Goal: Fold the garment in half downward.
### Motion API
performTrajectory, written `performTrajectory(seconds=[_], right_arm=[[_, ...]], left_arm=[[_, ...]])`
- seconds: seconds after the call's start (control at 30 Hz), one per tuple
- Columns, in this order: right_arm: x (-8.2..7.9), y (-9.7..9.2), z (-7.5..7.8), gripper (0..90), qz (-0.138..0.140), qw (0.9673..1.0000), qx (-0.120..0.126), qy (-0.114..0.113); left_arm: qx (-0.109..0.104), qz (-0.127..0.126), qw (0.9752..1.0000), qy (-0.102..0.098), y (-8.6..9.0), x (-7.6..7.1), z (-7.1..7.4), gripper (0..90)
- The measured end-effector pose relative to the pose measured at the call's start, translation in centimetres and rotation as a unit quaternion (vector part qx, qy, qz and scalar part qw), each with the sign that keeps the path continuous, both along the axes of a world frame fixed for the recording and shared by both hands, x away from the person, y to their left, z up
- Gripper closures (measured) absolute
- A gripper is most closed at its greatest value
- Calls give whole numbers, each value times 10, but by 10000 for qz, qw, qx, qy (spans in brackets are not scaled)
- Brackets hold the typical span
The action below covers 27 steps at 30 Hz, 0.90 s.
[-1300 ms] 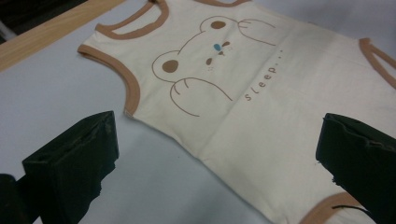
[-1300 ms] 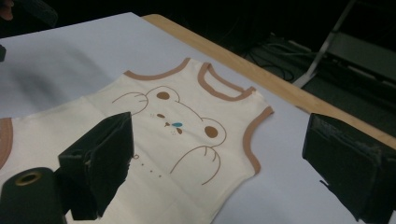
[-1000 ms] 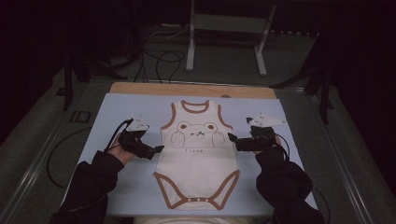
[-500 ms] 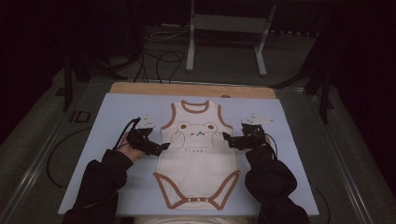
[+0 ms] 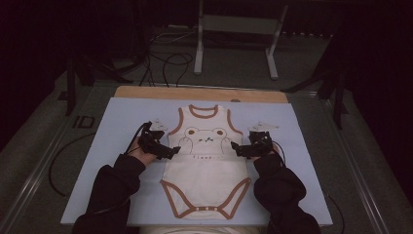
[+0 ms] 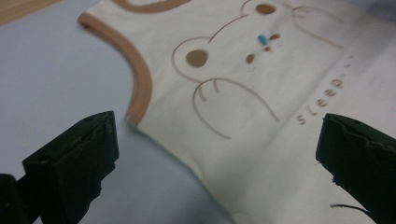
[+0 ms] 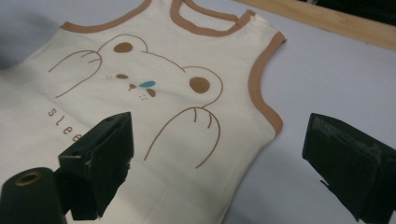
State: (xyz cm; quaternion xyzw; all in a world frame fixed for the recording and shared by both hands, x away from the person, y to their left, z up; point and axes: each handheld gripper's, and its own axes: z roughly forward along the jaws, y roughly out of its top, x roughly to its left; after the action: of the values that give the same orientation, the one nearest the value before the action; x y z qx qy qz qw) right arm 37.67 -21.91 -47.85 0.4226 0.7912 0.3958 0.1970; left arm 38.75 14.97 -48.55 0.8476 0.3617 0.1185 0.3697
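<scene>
Both grippers have closed in on the bodysuit since a second ago: they sat out on the bare mat either side of it, now each is at a side edge just below an armhole.

Person's dark sleeves [image 5: 112,187] come in from the bottom edge in the high view. Snap crotch end of the bodysuit [image 5: 205,165] lies nearest the person, brown-trimmed leg openings spread flat.

Left gripper [image 5: 171,151]: jaws spread wide, nothing between them. In the left gripper view [image 6: 219,154] the jaws straddle the garment's side edge, one over the blue mat, the other over cream fabric near the "sleep" lettering [image 6: 324,99]. Cannot tell if they touch the cloth.

Right gripper [image 5: 237,148]: also wide apart and empty. In the right gripper view [image 7: 219,161] one jaw is over the fabric beside the printed bear's paw, the other over bare mat past the brown armhole trim [image 7: 261,95].

Bodysuit is flat, face up, centred on the blue mat [image 5: 122,117], bear print [image 5: 205,139] on the chest, neck opening pointing away from the person.

Beyond the mat: strip of wooden table edge [image 5: 146,92], then dark floor with loose cables [image 5: 168,61] and a grey metal stand [image 5: 238,29].
</scene>
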Motion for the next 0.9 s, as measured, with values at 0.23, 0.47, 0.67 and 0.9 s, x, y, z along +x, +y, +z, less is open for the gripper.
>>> performTrajectory(seconds=[0.23, 0.47, 0.67, 0.9], right_arm=[[5, -1, -7, 90, -164, 9996, 146, 167], [14, 3, -20, 90, -309, 9985, 96, 439], [14, 4, -26, 203, -188, 9979, -118, 616], [16, 2, -34, 337, -129, 9967, -325, 735]], left_arm=[[226, 258, 9991, 243, -4, 4, -11, 0], [332, 387, 9984, 246, -6, 5, -17, 4], [499, 345, 9976, 340, -5, 5, -23, 109], [633, 217, 9975, 212, -10, 3, -25, 267]])
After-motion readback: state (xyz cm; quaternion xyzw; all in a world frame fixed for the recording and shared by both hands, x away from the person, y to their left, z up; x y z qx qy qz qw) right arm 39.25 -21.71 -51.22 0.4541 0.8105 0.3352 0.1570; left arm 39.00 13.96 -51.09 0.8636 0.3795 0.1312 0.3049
